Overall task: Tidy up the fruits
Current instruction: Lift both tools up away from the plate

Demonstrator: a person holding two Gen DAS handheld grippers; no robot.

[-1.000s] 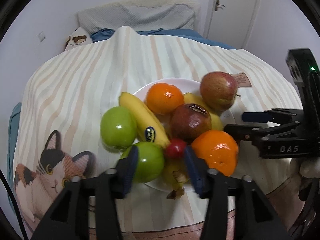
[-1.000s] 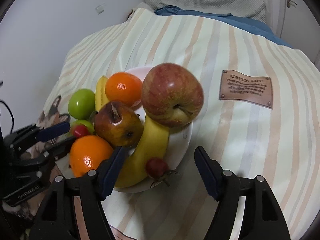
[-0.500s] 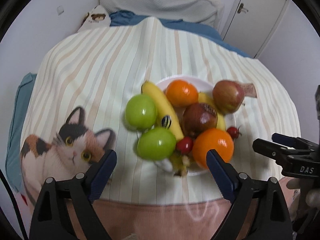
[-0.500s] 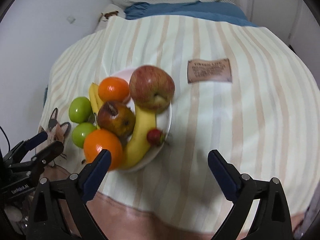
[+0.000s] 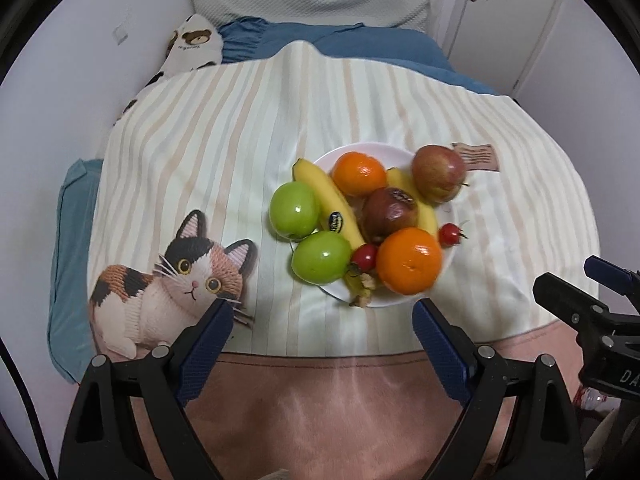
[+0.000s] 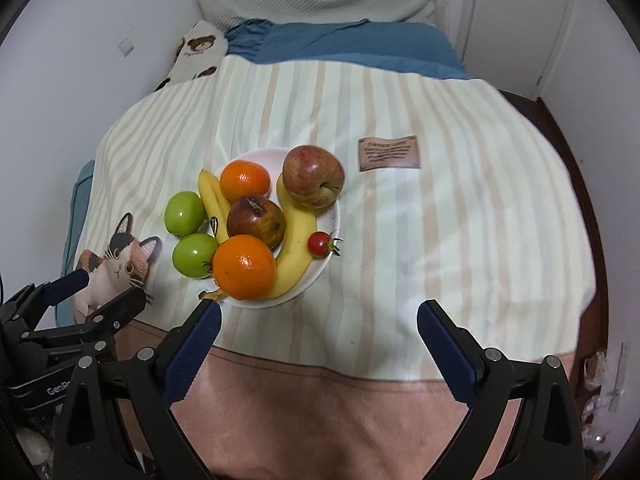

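Fruits sit heaped on a white plate (image 5: 400, 302) in the middle of the striped blanket (image 5: 240, 120) on the bed, and from where I steer both grippers hang back over the near pink edge, well apart from the pile. My left gripper (image 5: 322, 334) has its fingers spread wide and holds nothing; my right gripper (image 6: 318, 330) is likewise spread wide with nothing between its fingers. On the plate I count two oranges, the near orange (image 5: 409, 261) and the far orange (image 5: 359, 173), a red apple (image 5: 438, 178) at the far right rim, a dark bruised apple (image 5: 390, 213) in the centre, two bananas (image 5: 326, 204), and two small red cherry tomatoes, one (image 5: 450, 234) at the right rim and one (image 5: 364, 256) wedged between the near orange and the green fruit. Two green apples (image 5: 294, 210) (image 5: 321, 257) lean against the plate's left side, and I judge they rest partly or wholly on the blanket, not in the dish. If any step remains, it is those two: I would bring the left gripper down over the nearer green apple, fingers straddling its widest part, and close gently since the skin is smooth and round and may squirt out. The heap is already crowded, so I would set it down in the gap by the far orange slowly, watching that the red apple and the rim tomato do not roll off.
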